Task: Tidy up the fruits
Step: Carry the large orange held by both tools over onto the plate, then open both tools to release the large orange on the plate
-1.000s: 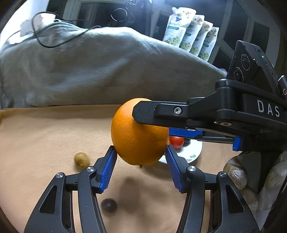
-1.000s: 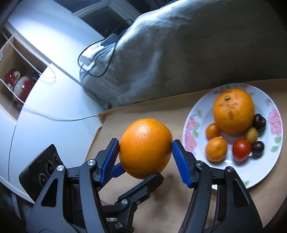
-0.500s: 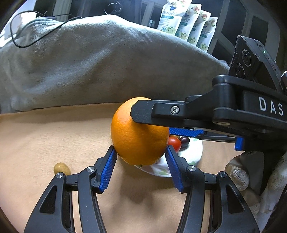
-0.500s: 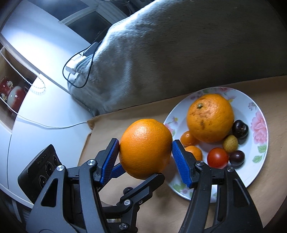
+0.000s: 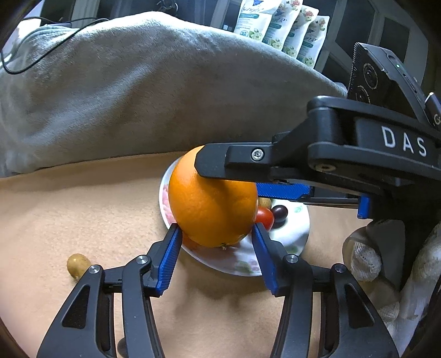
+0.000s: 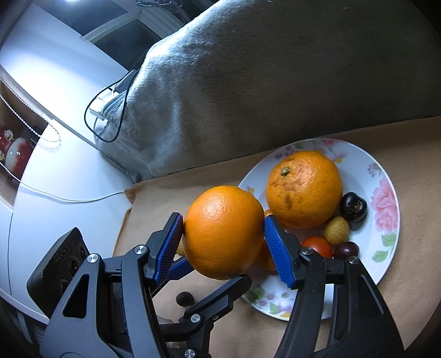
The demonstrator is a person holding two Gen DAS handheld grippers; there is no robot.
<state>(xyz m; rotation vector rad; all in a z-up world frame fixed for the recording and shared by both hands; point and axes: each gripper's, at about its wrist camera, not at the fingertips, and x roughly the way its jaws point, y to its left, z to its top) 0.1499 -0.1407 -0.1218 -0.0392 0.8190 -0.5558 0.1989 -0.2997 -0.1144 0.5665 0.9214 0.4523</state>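
Observation:
Both grippers grip one large orange (image 5: 212, 203), also in the right wrist view (image 6: 223, 232), held above the near edge of a white floral plate (image 6: 386, 198). My left gripper (image 5: 216, 234) pinches its lower part; my right gripper (image 6: 223, 223) pinches its sides, and its fingers (image 5: 234, 162) cross the left wrist view from the right. The plate (image 5: 292, 234) holds a second large orange (image 6: 303, 188), a red cherry tomato (image 6: 317, 245), a yellow-green fruit (image 6: 336, 230) and two dark fruits (image 6: 352, 206).
A yellow-green fruit (image 5: 77, 264) and a small dark fruit (image 6: 184, 298) lie loose on the tan cloth (image 5: 82, 209). A grey blanket (image 5: 137, 96) rises behind. A white table (image 6: 63, 179) with cables lies left. Pouches (image 5: 281, 24) stand at the back.
Both grippers have carried the orange toward the plate, which now lies directly under and behind it. The loose yellow-green fruit has slid left and down in the left wrist view.

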